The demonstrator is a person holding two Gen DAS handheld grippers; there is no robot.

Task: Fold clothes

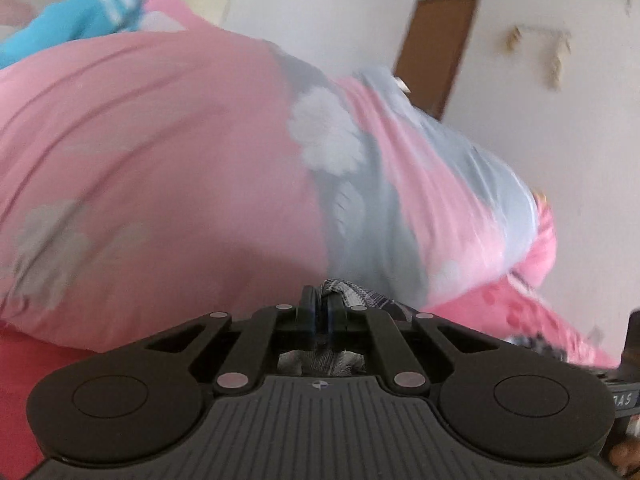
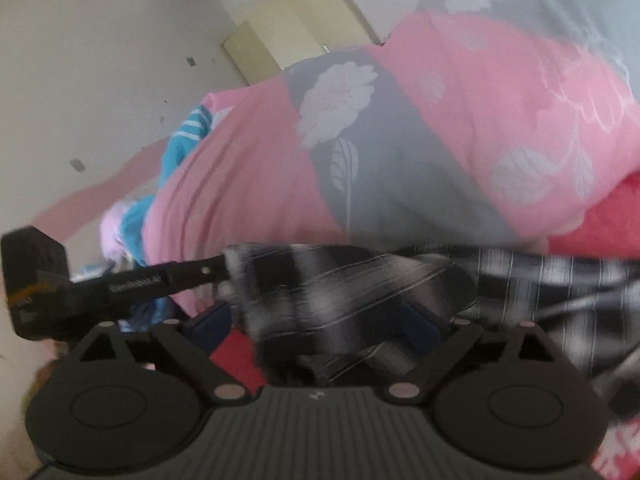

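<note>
Left wrist view: the left gripper (image 1: 320,304) sits at lower centre with its jaws closed together on a bunched fold of the grey-and-black striped garment (image 1: 340,290), which is pinched between the fingertips; more of the same cloth shows in the gap behind them. From the pinch the cloth trails toward the lower right of the frame, where it is blurred. A large pink and grey floral quilt (image 1: 168,140) fills the middle of the frame, a turquoise striped cloth (image 1: 60,28) lies at upper left, a red sheet (image 1: 24,360) at lower left, and a brown door (image 1: 436,48) stands at upper right. Letters at the right edge are too cut off to read. Right wrist view: the right gripper (image 2: 320,320) is at lower centre with its jaws spread wide; the striped garment (image 2: 540,288) drapes loosely between and over them, and no pad can be seen pressing on it. Its long axis runs roughly level from centre to the right edge, stripes slightly tilted. The left gripper (image 2: 120,280) reaches in from the left edge, its fingers meeting the cloth's left end; the white lettering on its finger is blurred and unreadable. The quilt (image 2: 260,184) rises behind, with a cream wardrobe (image 2: 288,36) at upper centre.
</note>
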